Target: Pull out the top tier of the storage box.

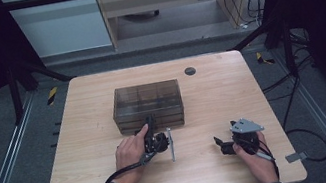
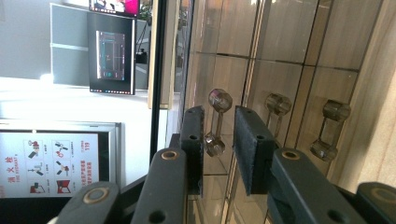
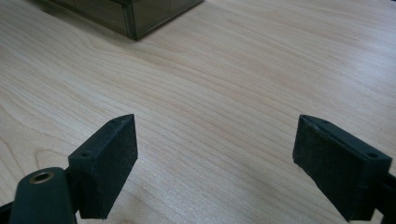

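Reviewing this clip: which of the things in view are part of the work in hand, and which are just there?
In the job:
- drawer box
- its clear handle, between the left gripper's jaws
- left gripper

Just there:
- right gripper, open over bare table
- round black plug in the tabletop
- the two other handles

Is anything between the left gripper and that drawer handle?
Nothing visible. In the left gripper view the left gripper has its jaws on either side of the clear handle on the drawer box, with small gaps. The two other handles lie off to one side, outside the jaws.
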`<action>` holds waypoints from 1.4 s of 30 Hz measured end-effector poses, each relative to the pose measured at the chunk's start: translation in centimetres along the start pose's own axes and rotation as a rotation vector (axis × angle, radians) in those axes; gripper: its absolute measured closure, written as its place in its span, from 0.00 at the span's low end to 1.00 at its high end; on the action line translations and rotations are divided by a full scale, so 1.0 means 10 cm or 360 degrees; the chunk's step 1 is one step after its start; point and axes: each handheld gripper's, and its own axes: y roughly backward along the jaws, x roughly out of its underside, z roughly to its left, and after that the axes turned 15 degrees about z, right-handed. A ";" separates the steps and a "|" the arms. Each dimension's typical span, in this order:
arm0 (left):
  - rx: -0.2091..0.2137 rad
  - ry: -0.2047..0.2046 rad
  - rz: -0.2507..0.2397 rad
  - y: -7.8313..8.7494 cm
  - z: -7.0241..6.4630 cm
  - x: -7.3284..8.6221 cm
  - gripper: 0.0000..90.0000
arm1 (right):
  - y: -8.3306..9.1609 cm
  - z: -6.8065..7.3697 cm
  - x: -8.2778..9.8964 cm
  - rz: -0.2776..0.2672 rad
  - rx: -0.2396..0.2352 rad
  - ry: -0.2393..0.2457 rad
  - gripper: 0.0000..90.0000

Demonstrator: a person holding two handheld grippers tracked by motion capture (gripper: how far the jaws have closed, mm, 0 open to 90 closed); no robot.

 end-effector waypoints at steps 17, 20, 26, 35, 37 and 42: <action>-0.0034 -0.0044 0.0028 -0.02 -0.04 -0.06 0.85 | 0.00 0.00 0.00 0.0004 -0.0003 0.0005 0.16; -0.0036 -0.0038 0.0035 -0.02 -0.05 -0.07 0.85 | 0.00 0.00 0.00 0.0003 -0.0003 0.0005 0.16; -0.0053 -0.0047 0.0045 -0.03 -0.04 -0.08 0.85 | 0.00 0.00 0.00 0.0003 -0.0007 0.0002 0.16; -0.0057 -0.0036 0.0047 -0.03 -0.05 -0.09 0.88 | 0.00 0.00 0.00 0.0002 -0.0008 0.0003 0.16; -0.0063 -0.0034 0.0046 -0.03 -0.04 -0.09 0.88 | 0.00 0.00 0.00 0.0000 -0.0008 0.0003 0.16; -0.0058 -0.0033 0.0049 -0.03 -0.04 -0.09 0.88 | 0.00 0.00 0.00 -0.0001 -0.0010 0.0001 0.16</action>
